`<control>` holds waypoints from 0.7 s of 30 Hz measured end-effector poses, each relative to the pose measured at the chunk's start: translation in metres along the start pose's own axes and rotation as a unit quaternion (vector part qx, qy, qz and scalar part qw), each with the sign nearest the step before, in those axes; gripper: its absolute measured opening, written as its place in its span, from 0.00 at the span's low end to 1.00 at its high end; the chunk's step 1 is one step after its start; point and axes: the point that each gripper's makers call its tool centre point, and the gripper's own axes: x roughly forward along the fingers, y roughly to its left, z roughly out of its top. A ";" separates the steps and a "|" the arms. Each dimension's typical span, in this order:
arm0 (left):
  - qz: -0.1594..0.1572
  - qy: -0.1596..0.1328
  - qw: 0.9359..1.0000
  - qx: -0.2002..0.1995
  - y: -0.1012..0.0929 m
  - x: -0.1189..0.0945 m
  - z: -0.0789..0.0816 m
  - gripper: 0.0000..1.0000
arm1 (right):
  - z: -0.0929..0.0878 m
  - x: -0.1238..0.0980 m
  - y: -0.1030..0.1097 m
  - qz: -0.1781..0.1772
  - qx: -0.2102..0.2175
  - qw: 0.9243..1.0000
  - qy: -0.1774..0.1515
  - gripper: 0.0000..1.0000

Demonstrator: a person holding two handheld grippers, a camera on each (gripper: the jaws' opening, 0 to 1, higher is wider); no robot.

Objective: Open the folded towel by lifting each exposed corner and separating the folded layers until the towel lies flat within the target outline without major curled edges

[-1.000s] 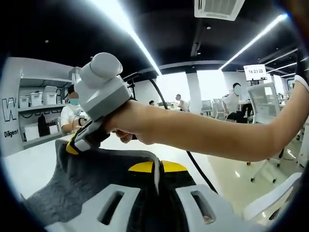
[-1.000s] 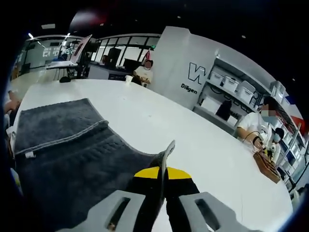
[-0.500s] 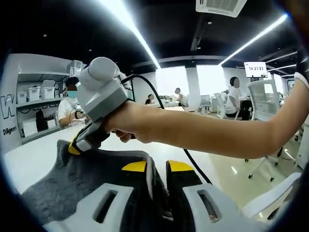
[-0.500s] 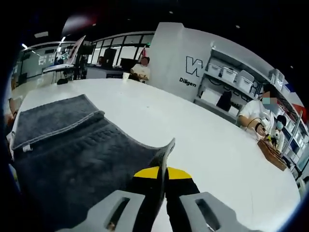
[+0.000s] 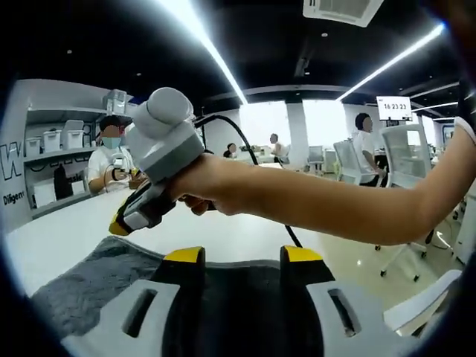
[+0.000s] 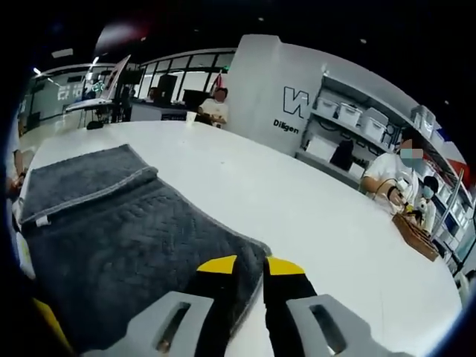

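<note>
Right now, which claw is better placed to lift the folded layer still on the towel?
Left, probably. The folded layer lies at the towel's far side from the right claw, which sits open at its near corner.

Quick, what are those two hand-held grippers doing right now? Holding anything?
Left hand-held gripper: open, empty, over the grey towel.
Right hand-held gripper: open, at the towel's corner, gripping nothing.

The towel (image 6: 126, 238) is dark grey with a lighter grey hem, the table (image 6: 297, 216) white, the gripper (image 6: 249, 266) tips yellow
</note>
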 end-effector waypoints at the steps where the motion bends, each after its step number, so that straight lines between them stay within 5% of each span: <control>1: 0.002 0.000 1.000 0.005 0.001 0.000 0.001 0.36 | 0.002 -0.002 -0.001 0.000 -0.001 1.000 -0.001 0.06; 6: -0.004 0.011 1.000 0.023 -0.004 0.003 -0.005 0.29 | 0.012 -0.012 0.000 0.000 -0.011 1.000 -0.013 0.01; 12: -0.051 0.029 0.998 0.027 -0.030 0.015 -0.017 0.24 | 0.007 -0.002 0.001 0.020 -0.022 1.000 0.002 0.00; 21: -0.050 0.046 0.997 0.039 -0.033 0.020 -0.028 0.15 | -0.002 0.007 -0.002 0.034 -0.025 0.999 0.019 0.00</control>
